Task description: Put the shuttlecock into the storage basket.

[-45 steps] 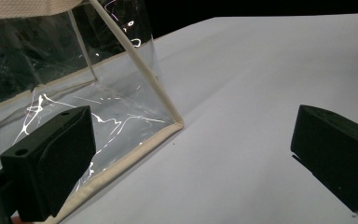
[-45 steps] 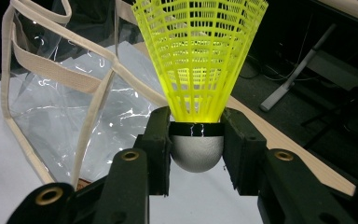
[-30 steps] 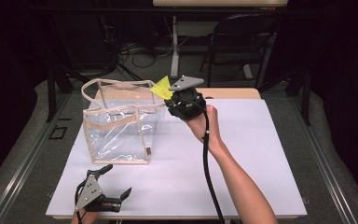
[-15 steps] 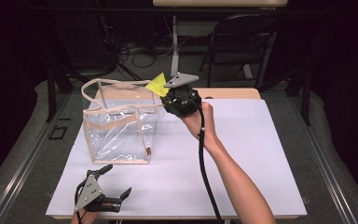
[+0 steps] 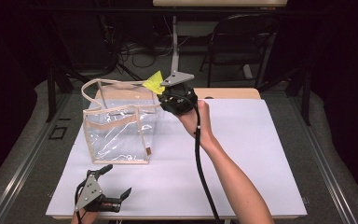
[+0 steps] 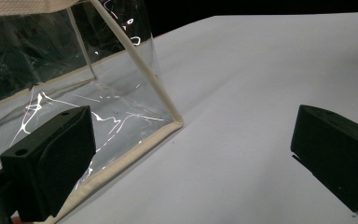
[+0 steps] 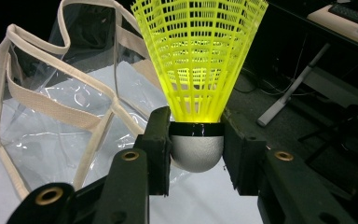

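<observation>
Yellow shuttlecock [image 7: 199, 70] is clamped by its white cork in the right gripper [image 5: 167, 95], held above the clear bag's [image 5: 121, 133] far right corner. Drop-in not yet done. Left gripper [image 5: 116, 182] is parked, jaws spread, at the table's [image 5: 261, 154] near left edge.

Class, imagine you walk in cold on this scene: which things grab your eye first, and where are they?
The bright yellow shuttlecock stands out, its white cork clamped in the right hand-held gripper, raised beside the top of the bag. Next comes the clear bag with beige trim, standing open on the left of the white table. The left hand-held gripper rests open at the table's near edge, in front of the bag.
</observation>
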The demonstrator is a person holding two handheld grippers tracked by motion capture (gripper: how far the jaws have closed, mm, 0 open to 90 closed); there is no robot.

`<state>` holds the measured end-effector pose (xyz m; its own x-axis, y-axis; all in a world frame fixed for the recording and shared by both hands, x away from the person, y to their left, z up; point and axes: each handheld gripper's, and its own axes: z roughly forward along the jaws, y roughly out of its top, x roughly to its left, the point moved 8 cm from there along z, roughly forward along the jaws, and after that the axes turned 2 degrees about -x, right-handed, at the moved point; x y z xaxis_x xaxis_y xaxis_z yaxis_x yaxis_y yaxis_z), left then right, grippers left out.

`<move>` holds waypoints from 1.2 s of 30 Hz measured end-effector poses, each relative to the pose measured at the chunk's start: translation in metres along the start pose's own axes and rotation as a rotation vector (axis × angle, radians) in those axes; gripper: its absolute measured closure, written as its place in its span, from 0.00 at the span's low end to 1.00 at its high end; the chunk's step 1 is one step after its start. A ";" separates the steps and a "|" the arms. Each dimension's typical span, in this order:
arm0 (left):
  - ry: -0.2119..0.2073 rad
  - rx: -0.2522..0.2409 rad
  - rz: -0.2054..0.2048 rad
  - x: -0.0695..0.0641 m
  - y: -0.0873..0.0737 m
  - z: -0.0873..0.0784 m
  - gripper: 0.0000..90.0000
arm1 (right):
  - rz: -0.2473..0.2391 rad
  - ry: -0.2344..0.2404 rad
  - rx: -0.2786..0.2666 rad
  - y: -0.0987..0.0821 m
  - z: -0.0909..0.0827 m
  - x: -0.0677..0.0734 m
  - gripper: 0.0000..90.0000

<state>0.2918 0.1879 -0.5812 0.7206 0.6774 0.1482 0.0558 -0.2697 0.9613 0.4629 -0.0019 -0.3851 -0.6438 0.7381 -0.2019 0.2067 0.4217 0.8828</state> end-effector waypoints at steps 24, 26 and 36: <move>-0.001 0.001 -0.002 0.000 0.000 0.000 0.00 | -0.008 -0.017 -0.012 0.008 0.016 0.004 0.72; -0.001 0.001 -0.003 0.000 0.000 0.000 0.00 | -0.006 -0.019 -0.014 0.008 0.017 0.005 0.72; -0.001 0.002 0.000 0.000 0.000 0.000 0.00 | -0.005 -0.016 -0.013 0.010 0.023 0.007 0.72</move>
<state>0.2916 0.1883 -0.5814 0.7212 0.6766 0.1484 0.0571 -0.2716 0.9607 0.4776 0.0193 -0.3873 -0.6327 0.7445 -0.2131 0.1935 0.4185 0.8874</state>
